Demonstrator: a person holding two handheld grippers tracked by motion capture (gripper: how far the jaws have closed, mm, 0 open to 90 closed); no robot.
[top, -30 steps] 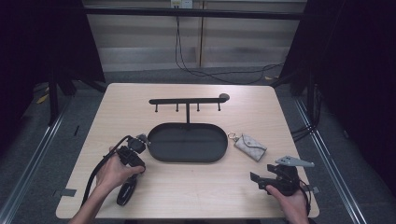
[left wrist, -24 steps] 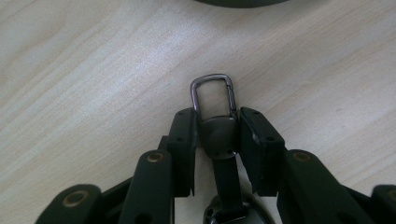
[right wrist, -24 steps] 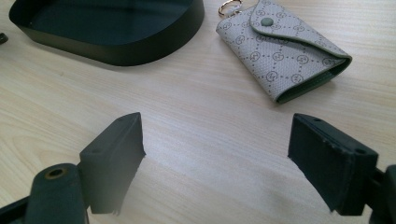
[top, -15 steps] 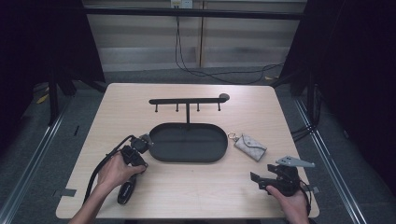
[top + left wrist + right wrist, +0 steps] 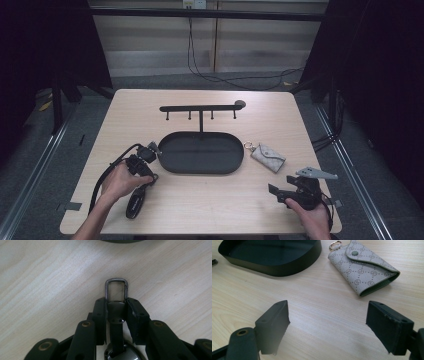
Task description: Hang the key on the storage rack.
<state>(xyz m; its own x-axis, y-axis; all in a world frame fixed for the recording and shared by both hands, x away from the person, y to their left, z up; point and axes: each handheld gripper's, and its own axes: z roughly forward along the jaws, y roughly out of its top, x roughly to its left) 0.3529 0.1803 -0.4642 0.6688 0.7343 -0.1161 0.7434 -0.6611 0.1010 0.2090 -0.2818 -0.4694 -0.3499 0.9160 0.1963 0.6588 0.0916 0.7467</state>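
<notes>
At the centre of the high view, one wooden table [image 5: 150,115] carried one black oval tray [image 5: 200,152] and one four-hook rack [image 5: 200,108]. Lower left, the left gripper [image 5: 116,308] was clamped on one key fob [image 5: 116,293]. Lower right, the right gripper's [image 5: 327,325] jaws stood apart, just below one patterned key pouch [image 5: 362,267].
</notes>
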